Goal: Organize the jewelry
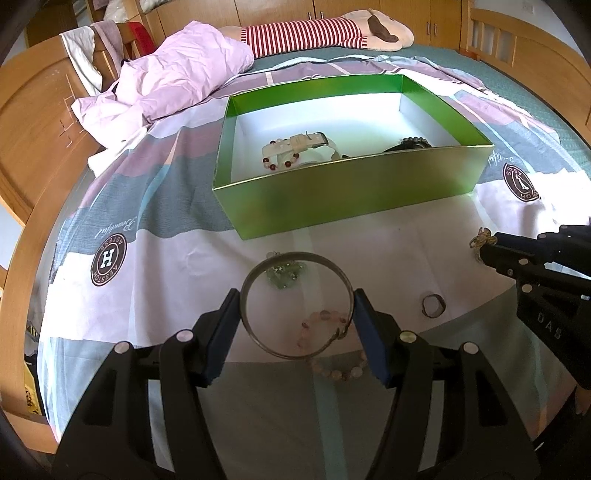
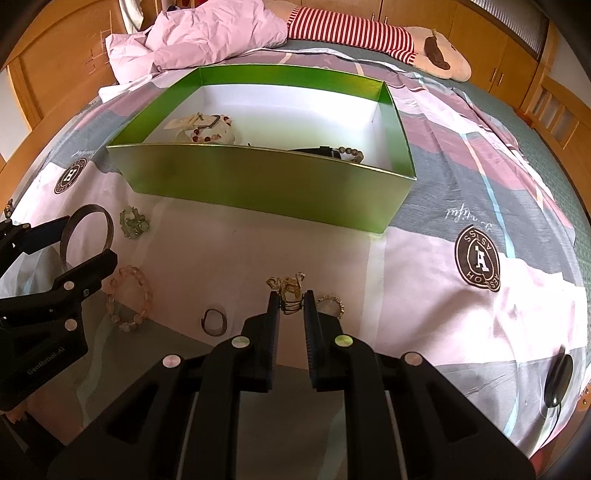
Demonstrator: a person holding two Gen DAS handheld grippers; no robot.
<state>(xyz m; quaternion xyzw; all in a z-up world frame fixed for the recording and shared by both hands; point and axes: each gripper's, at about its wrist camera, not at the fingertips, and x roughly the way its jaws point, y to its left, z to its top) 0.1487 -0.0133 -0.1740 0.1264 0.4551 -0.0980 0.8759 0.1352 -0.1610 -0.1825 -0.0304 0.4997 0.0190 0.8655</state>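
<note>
Jewelry lies scattered on a bedspread [image 2: 424, 258], some of it already gripped. The left gripper [image 1: 297, 314] clamps a metal bangle [image 1: 295, 306] by its outer edge, both pads pressing its sides. The right gripper [image 2: 291, 306] is pinched on a gold wire ornament [image 2: 288, 290]; its body reads "DAS" in the left view. Loose on the cloth nearby are a pink bead bracelet [image 2: 129, 299], a dark ring [image 2: 213, 322], a small beaded ring [image 2: 330, 304] and a green stone bracelet [image 2: 133, 223]. Round badges on the cloth show a large "H". Farther off, a green box [image 1: 343, 192] holds a watch strap [image 1: 295, 142] and bead bracelets [image 1: 279, 158]. Beyond lies a striped plush toy [image 1: 314, 31].
</note>
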